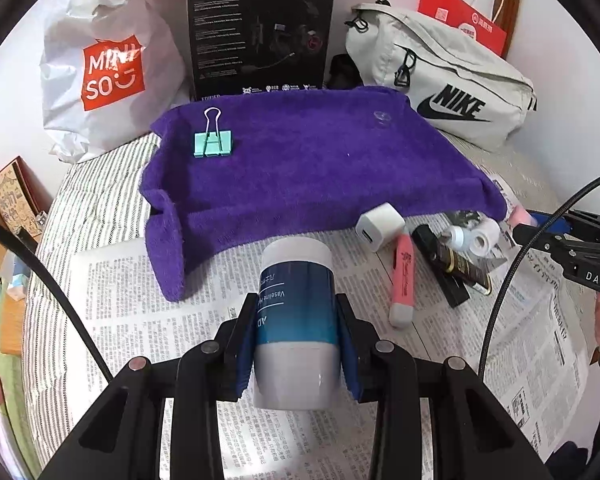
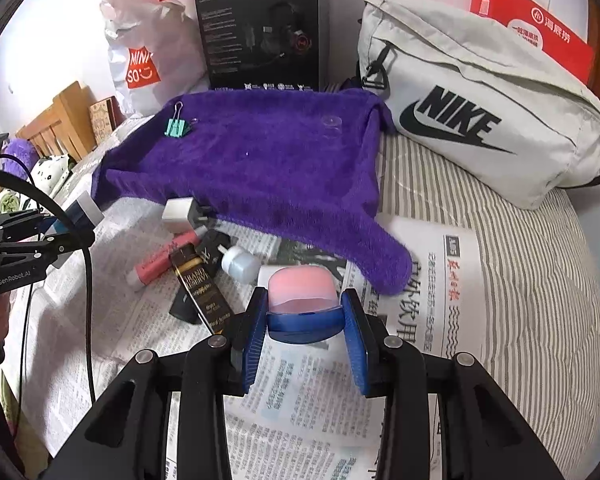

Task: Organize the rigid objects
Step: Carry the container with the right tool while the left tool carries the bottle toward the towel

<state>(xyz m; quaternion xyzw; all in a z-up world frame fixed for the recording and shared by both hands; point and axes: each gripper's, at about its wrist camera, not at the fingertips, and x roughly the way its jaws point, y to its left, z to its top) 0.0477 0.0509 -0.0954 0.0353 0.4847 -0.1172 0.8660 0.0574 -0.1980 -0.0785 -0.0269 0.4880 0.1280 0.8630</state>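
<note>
My left gripper (image 1: 296, 320) is shut on a blue and white Vaseline jar (image 1: 296, 312), held over the newspaper in front of the purple towel (image 1: 300, 160). My right gripper (image 2: 304, 316) is shut on a small container with a pink top and blue base (image 2: 302, 304), just before the towel's near corner (image 2: 380, 264). A green binder clip (image 1: 213, 143) and a clear small cap (image 1: 381, 119) lie on the towel. Loose on the newspaper: white charger (image 1: 380, 226), pink highlighter (image 1: 403, 284), black and gold box (image 1: 456, 264), small white bottle (image 2: 240, 264).
A Miniso bag (image 1: 108, 76), a black Hecate box (image 1: 260, 32) and a grey Nike bag (image 1: 452, 92) stand behind the towel. Newspaper (image 2: 320, 400) covers the striped bed sheet (image 2: 520, 280). A wooden headboard (image 2: 56, 120) is at the left.
</note>
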